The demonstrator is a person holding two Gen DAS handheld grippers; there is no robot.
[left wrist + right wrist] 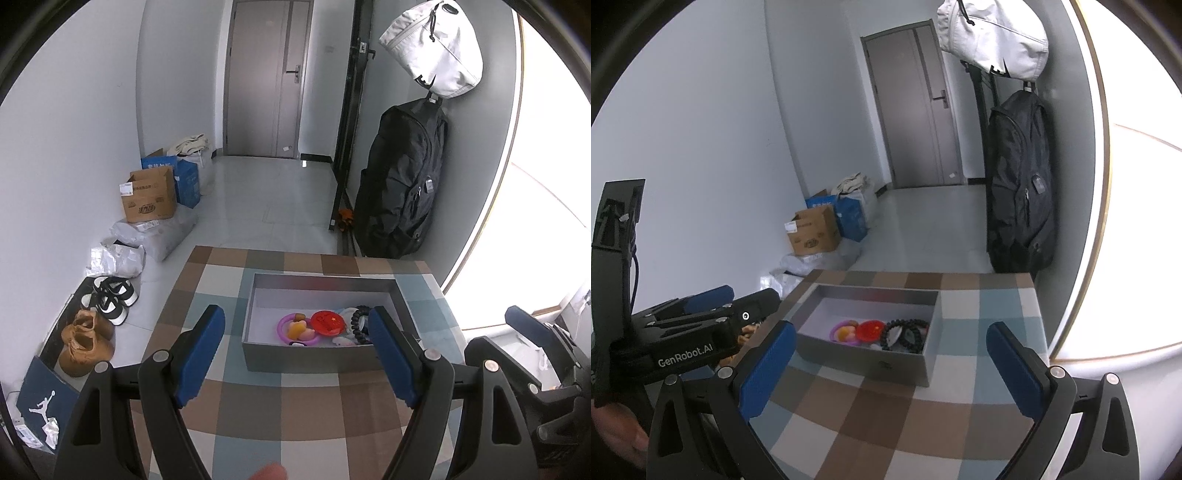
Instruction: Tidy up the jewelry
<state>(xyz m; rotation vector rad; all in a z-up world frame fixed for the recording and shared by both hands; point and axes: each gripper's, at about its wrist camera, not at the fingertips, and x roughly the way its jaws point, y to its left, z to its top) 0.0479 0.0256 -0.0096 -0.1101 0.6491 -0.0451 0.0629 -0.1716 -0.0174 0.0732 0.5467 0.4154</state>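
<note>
The grey box (325,356) stood open-topped on the checked table (258,417), toward its far edge. The jewelry lay gathered in the near right part of the box floor; the far and left parts showed bare lining. From left to right in the left wrist view lay a purple ring (283,325), an orange and pink piece (299,329) inside that ring, a red disc (328,322), and a black beaded bracelet (360,321) against the right wall. Small pale pieces (341,341) lay by the near wall; their type could not be told.

The left gripper (295,354) hovered above the table on the near side of the box, its fingers spread wide with nothing between the blue pads (201,354). The right gripper (892,373) also hung before the box, its fingers spread apart and empty.
</note>
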